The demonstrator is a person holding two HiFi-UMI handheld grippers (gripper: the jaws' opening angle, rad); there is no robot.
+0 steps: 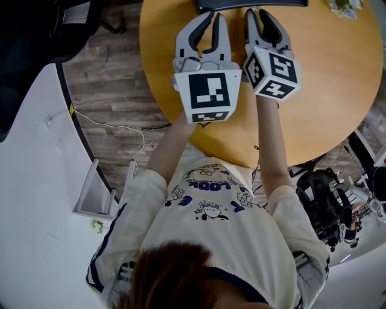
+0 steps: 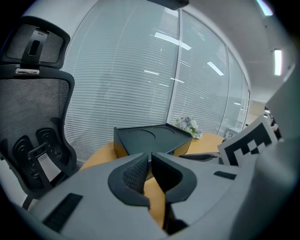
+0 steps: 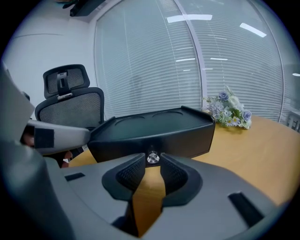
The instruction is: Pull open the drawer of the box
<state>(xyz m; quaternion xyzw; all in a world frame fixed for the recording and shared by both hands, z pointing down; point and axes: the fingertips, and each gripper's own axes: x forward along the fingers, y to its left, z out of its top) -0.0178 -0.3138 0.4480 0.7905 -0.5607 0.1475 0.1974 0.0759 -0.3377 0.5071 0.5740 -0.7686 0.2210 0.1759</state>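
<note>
A black box (image 3: 154,124) with round recesses in its lid stands on the round wooden table (image 1: 325,90), at its far edge; in the head view only a strip of the box (image 1: 250,3) shows. A small clear knob (image 3: 152,158) sticks out of its front face. My right gripper (image 3: 152,161) has its two fingertips tight on either side of that knob. My left gripper (image 2: 150,157) hovers beside it to the left, facing a corner of the box (image 2: 150,138), jaws together and empty. The drawer front looks flush with the box.
A small bunch of flowers (image 3: 229,110) lies on the table right of the box. A black mesh office chair (image 2: 33,108) stands beyond the table's left side. A white desk (image 1: 36,181) is at my left, a dark bag (image 1: 319,205) on the floor at my right.
</note>
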